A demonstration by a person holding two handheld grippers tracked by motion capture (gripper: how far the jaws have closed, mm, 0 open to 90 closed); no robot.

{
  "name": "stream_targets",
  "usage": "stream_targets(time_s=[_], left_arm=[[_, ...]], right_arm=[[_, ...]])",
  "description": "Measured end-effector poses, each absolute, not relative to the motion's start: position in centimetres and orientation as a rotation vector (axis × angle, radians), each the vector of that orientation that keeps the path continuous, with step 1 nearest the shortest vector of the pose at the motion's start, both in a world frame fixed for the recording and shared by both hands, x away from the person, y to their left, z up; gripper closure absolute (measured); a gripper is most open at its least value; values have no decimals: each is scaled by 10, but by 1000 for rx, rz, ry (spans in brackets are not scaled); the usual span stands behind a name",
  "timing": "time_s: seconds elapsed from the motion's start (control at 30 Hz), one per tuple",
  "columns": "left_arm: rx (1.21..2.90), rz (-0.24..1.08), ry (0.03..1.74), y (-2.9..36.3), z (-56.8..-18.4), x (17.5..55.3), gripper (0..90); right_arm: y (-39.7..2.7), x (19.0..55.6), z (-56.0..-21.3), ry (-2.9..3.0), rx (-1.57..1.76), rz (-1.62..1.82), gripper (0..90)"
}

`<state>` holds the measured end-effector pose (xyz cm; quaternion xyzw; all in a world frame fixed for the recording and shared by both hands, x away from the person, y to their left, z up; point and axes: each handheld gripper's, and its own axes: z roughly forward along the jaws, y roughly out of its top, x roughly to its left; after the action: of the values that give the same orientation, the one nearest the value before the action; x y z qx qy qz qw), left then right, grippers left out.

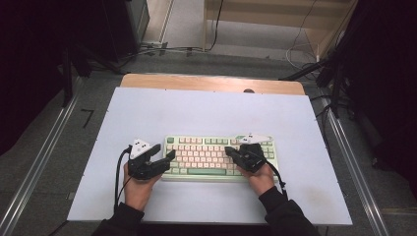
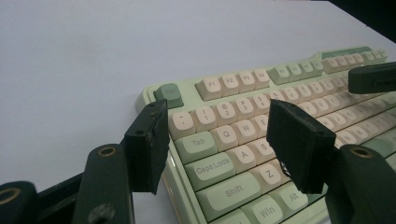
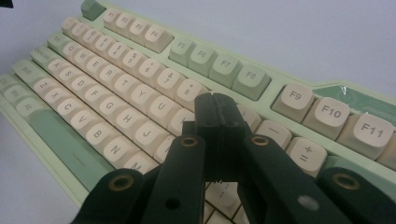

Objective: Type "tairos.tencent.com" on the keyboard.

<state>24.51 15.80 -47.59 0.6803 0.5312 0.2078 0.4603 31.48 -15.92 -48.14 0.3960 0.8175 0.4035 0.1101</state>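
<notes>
Green-cream keyboard [image 3: 140, 93] labelled Tab, Caps Lock; left gripper [image 2: 215, 140] spread, right gripper [image 3: 217, 109] pressed together

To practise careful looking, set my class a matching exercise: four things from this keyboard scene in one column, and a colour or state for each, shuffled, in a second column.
Column one
1. left gripper
2. right gripper
3. Esc key
4. Q key

Column two
A. cream
B. jaws shut together, nothing between them
C. dark green
D. jaws apart, over the keyboard's left end

Right pairs: 1-D, 2-B, 3-C, 4-A
</notes>
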Motion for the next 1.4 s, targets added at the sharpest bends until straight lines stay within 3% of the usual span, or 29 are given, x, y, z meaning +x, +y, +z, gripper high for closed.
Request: stream_targets(time_s=[1.4], left_arm=[[1666,518,1321,162,-476,241,398]], right_arm=[[-152,319,-487,2441,1150,1117,873]])
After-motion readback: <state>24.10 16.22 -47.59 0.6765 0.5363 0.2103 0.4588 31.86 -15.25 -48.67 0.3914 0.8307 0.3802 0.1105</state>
